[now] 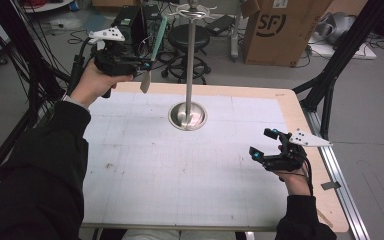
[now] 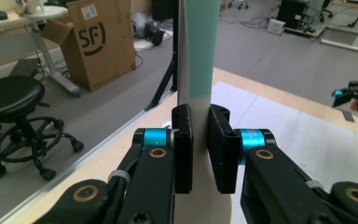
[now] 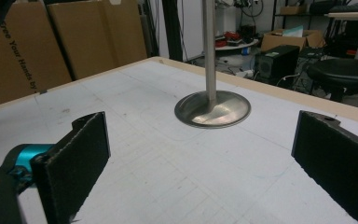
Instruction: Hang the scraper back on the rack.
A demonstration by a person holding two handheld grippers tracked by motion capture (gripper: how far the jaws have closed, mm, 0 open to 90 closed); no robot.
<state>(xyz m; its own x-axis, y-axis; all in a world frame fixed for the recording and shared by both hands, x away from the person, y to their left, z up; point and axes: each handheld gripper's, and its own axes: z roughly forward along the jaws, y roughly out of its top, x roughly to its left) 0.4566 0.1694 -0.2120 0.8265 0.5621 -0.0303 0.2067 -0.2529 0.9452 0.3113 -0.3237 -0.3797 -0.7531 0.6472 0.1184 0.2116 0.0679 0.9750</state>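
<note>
The left claw (image 1: 145,64) is clamped on a flat utensil (image 1: 152,52), mint green in its upper length and pale cream below, most likely a spatula or scraper. In the left gripper view the 2 black jaws press its faces just where the green meets the cream, so the cream end hangs below the claw and the green end rises above it. The claw is lifted clear of the desk (image 1: 145,165), with the steel stand (image 1: 190,65) just beyond and to its right, its hooks at the top higher than the claw.

The work in hand looks like hanging the utensil on that stand. Risks from here:

1. The grip sits on 2 smooth flat faces, and the utensil already looks slightly tilted. A knock against the pole could make it pivot or slide between the pads.
2. Much of the utensil stands above the claw, so its top end is hard to aim. It could miss the hook and drop when let go.
3. The stand rests on a narrow round base; a sideways push from the claw might rock or tip it.

The right claw (image 1: 269,144) waits wide open and holds nothing, low over the desk's near right part, well apart from the stand, too far off to steady it quickly.
</note>
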